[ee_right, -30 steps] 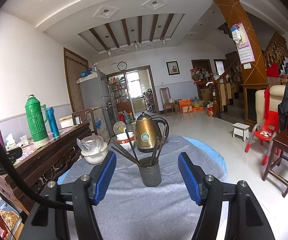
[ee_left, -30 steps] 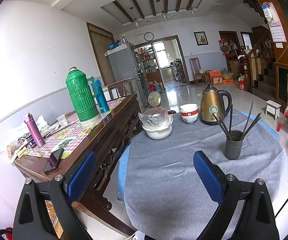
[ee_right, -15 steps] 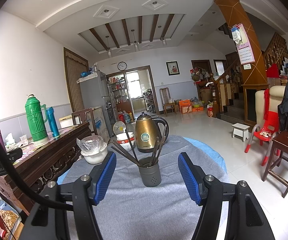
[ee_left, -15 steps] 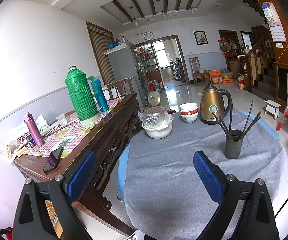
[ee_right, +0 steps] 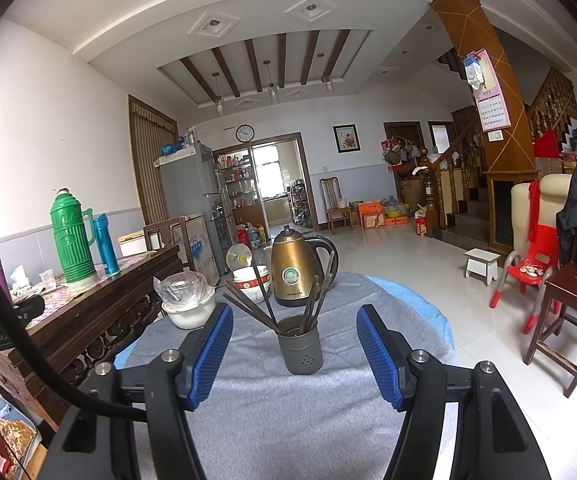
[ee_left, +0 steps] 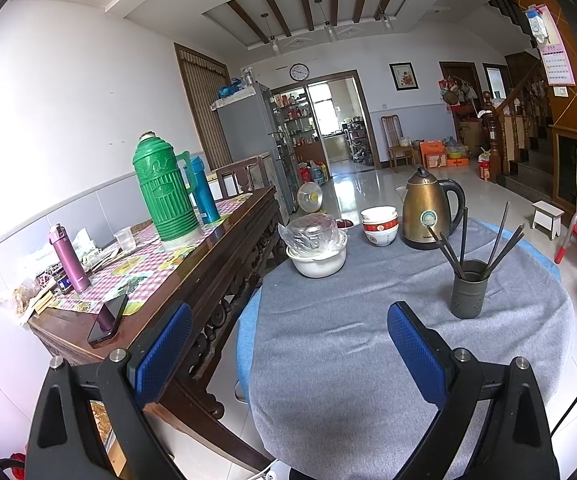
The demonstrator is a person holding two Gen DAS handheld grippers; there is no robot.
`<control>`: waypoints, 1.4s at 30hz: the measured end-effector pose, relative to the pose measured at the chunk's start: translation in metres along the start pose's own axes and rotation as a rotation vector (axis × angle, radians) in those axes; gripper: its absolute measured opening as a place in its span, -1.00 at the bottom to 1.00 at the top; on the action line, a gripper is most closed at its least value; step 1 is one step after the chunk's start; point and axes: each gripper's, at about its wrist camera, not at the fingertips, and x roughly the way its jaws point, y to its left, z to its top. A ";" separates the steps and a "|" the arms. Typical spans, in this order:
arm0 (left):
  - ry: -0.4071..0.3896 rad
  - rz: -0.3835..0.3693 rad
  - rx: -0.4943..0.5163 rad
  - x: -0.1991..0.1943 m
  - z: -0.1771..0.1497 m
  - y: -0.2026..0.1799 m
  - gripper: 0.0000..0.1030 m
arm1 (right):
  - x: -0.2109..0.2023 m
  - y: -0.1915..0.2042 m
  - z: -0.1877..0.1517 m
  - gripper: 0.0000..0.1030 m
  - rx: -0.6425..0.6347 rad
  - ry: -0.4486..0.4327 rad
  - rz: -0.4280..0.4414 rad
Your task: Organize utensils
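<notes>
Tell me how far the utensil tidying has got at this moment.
Looks done: several chopsticks stand in the dark holder on the grey-clothed table, and no loose utensils show on the cloth. In hand: nothing; the left gripper and right gripper are both open and empty, the right one facing the holder. Left: nothing obvious; whether this is the start or the end, I cannot tell.

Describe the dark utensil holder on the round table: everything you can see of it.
The utensil holder is a dark grey cylinder, matte, possibly metal, with small holes low on its side. It stands upright on the grey tablecloth, in front of the gold kettle and apart from it. Dark chopsticks lean out of its open top, fanned both ways. Nothing else touches it; neither gripper holds it.
</notes>
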 end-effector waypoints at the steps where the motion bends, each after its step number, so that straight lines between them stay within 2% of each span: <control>1: 0.000 0.001 0.000 0.000 0.000 0.000 0.90 | 0.000 0.001 0.000 0.32 0.002 0.001 0.001; 29: 0.011 -0.007 0.015 0.001 -0.002 -0.005 0.90 | 0.001 0.001 0.002 0.32 0.000 0.002 0.001; 42: 0.022 -0.037 0.000 0.012 0.001 -0.015 0.91 | 0.002 0.000 0.005 0.32 -0.025 -0.014 -0.004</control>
